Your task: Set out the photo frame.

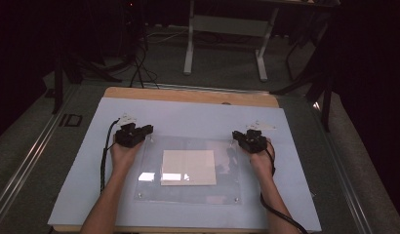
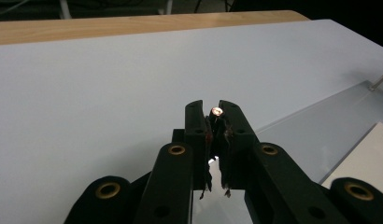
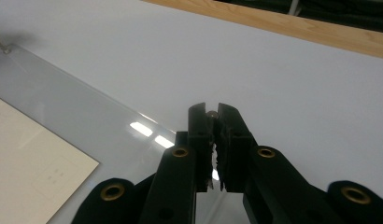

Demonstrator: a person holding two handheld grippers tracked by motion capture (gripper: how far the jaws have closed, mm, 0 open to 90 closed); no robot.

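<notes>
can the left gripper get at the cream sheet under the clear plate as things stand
Probably not. The left gripper is shut on a corner stud of the clear plate, and that plate lies over the cream sheet, covering it.

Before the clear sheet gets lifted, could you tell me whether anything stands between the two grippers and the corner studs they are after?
Nothing visible does. The left gripper is shut on the stud at its far corner of the clear acrylic sheet, and the right gripper is shut on the stud at the other far corner. A cream card lies under the middle.
</notes>
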